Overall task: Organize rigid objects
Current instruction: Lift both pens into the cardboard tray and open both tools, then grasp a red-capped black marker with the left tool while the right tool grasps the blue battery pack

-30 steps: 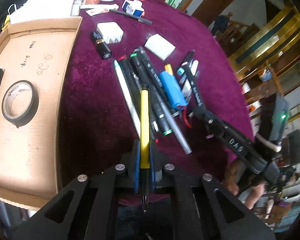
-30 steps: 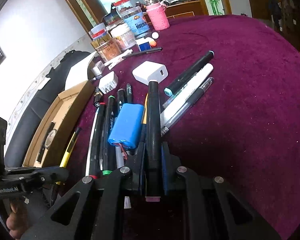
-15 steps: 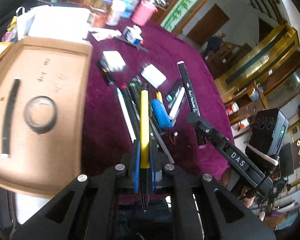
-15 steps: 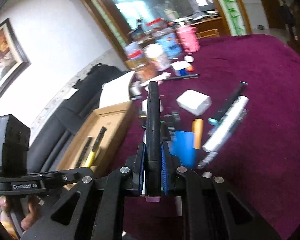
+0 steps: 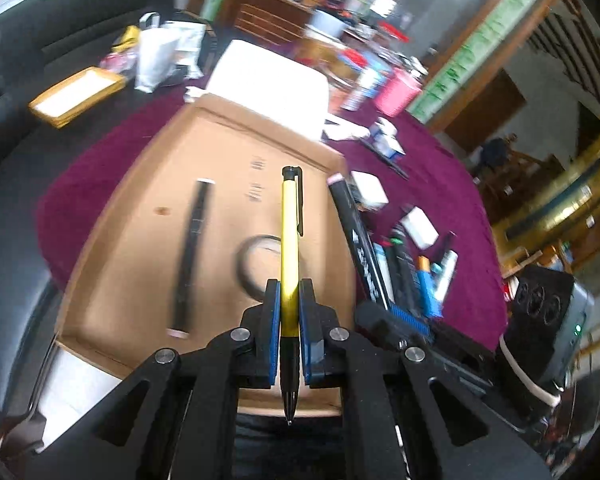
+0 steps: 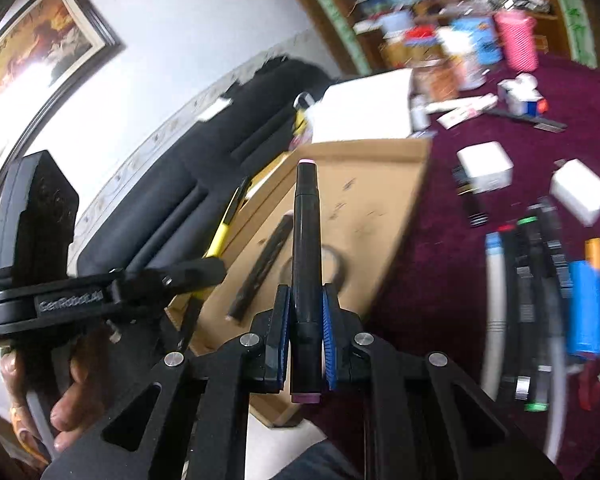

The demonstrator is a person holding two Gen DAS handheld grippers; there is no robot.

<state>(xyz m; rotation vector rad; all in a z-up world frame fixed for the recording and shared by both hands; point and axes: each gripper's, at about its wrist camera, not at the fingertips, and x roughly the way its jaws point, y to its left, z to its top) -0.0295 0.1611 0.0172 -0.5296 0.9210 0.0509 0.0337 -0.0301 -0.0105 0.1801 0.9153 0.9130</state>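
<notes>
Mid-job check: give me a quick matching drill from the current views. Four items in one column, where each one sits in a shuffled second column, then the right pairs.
1. yellow pen
2. black marker
3. tape roll
4. blue battery pack

A. on the purple tablecloth
B. in the left gripper
C. in the cardboard box
D. in the right gripper

Pairs: 1-B, 2-D, 3-C, 4-A
</notes>
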